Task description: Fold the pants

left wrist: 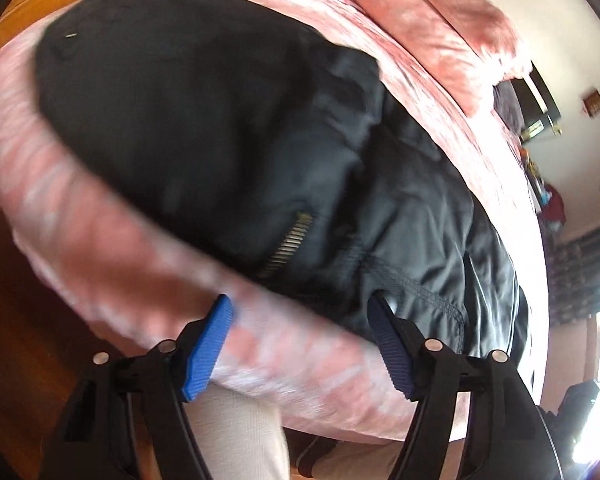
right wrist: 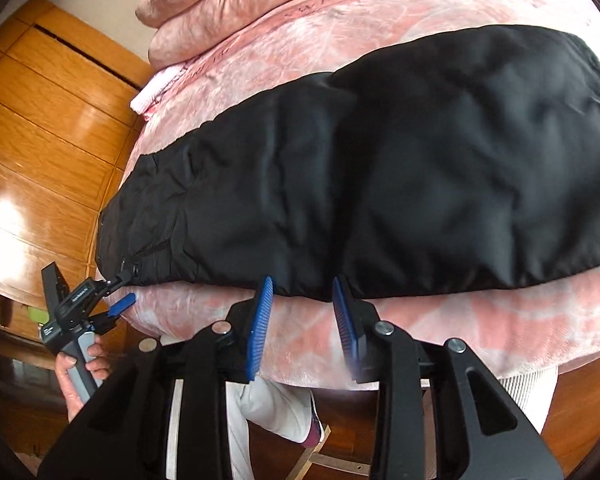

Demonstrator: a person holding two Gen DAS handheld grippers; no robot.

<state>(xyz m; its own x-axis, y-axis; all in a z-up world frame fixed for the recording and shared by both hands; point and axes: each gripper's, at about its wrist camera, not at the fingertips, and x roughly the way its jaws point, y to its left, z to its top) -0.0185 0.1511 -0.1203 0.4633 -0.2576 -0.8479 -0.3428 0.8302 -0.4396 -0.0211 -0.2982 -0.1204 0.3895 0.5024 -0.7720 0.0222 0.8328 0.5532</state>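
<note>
Black pants [right wrist: 380, 168] lie spread lengthwise across a pink bed cover [right wrist: 460, 328], with the zip-pocket end at the left. My right gripper [right wrist: 302, 286] stands open at the pants' near edge; the hem lies just past its blue pads [right wrist: 260, 320] and nothing is pinched. My left gripper [right wrist: 120, 290], held by a hand [right wrist: 80, 368], is open at the pants' left corner. In the left wrist view the pants [left wrist: 220, 120] fill the middle, blurred. There the left gripper [left wrist: 300, 308] is open over the bed's edge, its right fingertip against the stitched hem.
A wooden wardrobe [right wrist: 40, 120] stands left of the bed. Pink pillows or a folded quilt [right wrist: 220, 0] lie at the bed's far end. The person's legs in white trousers [right wrist: 268, 400] stand close to the bed on the wooden floor. A curtained window [left wrist: 580, 272] is at the right.
</note>
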